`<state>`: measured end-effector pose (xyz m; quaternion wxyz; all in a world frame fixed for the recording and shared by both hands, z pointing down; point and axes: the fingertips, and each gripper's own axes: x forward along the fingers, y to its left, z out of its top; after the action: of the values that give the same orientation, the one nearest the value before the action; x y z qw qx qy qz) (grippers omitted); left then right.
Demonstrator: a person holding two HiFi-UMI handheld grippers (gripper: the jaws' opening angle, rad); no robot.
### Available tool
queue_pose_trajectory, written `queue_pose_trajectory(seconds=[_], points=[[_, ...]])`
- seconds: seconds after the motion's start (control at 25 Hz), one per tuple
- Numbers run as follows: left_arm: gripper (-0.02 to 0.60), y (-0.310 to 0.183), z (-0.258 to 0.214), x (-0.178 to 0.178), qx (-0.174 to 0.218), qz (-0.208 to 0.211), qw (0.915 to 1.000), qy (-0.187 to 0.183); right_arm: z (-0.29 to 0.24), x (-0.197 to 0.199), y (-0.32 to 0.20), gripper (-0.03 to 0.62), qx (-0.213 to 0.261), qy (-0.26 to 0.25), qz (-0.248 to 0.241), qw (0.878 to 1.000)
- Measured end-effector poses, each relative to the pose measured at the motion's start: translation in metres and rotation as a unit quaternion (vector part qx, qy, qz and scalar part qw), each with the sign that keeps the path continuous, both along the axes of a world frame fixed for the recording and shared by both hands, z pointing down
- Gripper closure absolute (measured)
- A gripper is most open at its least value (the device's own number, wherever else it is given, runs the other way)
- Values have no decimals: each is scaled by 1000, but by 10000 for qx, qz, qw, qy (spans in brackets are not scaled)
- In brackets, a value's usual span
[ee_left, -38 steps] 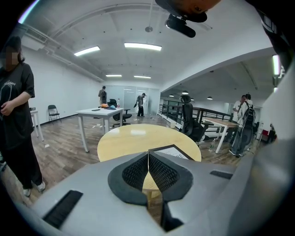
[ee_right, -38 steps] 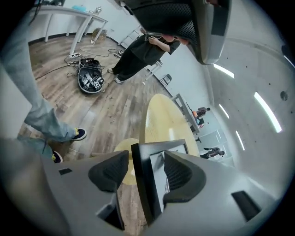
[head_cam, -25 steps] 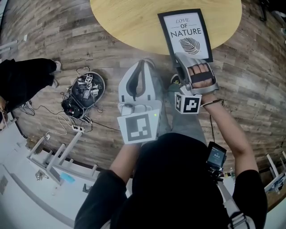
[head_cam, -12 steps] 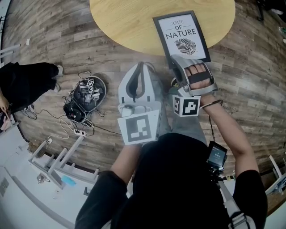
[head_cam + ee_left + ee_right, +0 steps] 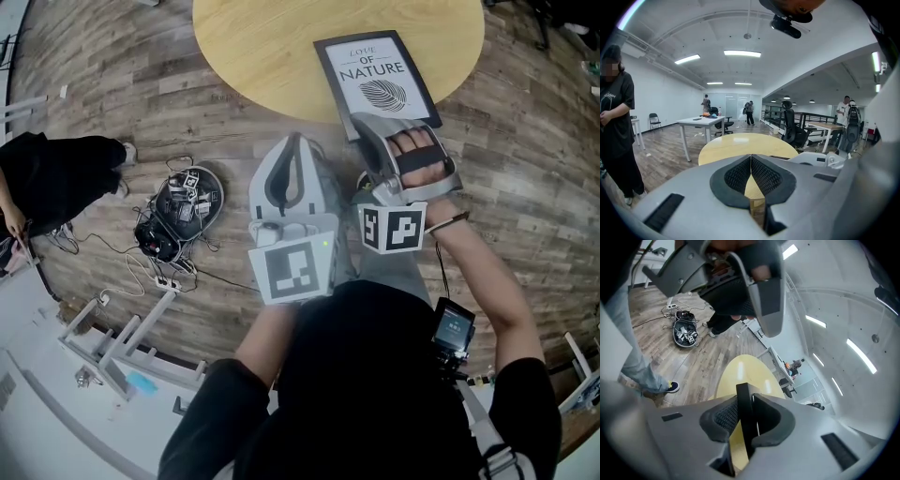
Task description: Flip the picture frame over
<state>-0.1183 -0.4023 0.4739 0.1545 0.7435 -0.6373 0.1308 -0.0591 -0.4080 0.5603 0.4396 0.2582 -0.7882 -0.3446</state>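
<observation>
The black picture frame (image 5: 375, 80) with the "Love of Nature" leaf print faces up at the near edge of the round wooden table (image 5: 262, 47). My right gripper (image 5: 377, 127) holds its near edge, and its jaws are closing. In the right gripper view the frame's black edge (image 5: 743, 399) stands upright between the pads of the right gripper (image 5: 745, 423). My left gripper (image 5: 291, 142) hangs beside it over the floor, short of the table. Its pads (image 5: 761, 174) meet with nothing between them.
On the wooden floor to the left lie a dark bowl of cables (image 5: 180, 199) and loose cords. A person in black (image 5: 47, 169) stands at the far left; white furniture (image 5: 112, 337) is lower left. Beyond the round table stands a white desk (image 5: 701, 123).
My right gripper has risen with the frame's near edge in it, and the frame has shifted slightly left in the head view. The left gripper has barely moved.
</observation>
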Motion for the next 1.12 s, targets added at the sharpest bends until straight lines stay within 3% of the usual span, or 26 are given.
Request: queue_pose_trajectory(seconds=[0.48, 0.8, 0.96, 1.12], points=[[558, -13, -6, -7, 47, -17, 10000, -32, -56, -14, -30, 533, -292, -818, 121, 9961], [558, -15, -7, -3, 63, -7, 10000, -39, -90, -4, -50, 539, -575, -1720, 461, 9823], [558, -12, -3, -2, -3, 31, 9999, -112, -102, 2, -56, 540, -805, -2218, 659, 9695], [558, -13, -8, 3, 39, 37, 10000, -75, -119, 11, -62, 540, -1258, -2979, 863, 9423]])
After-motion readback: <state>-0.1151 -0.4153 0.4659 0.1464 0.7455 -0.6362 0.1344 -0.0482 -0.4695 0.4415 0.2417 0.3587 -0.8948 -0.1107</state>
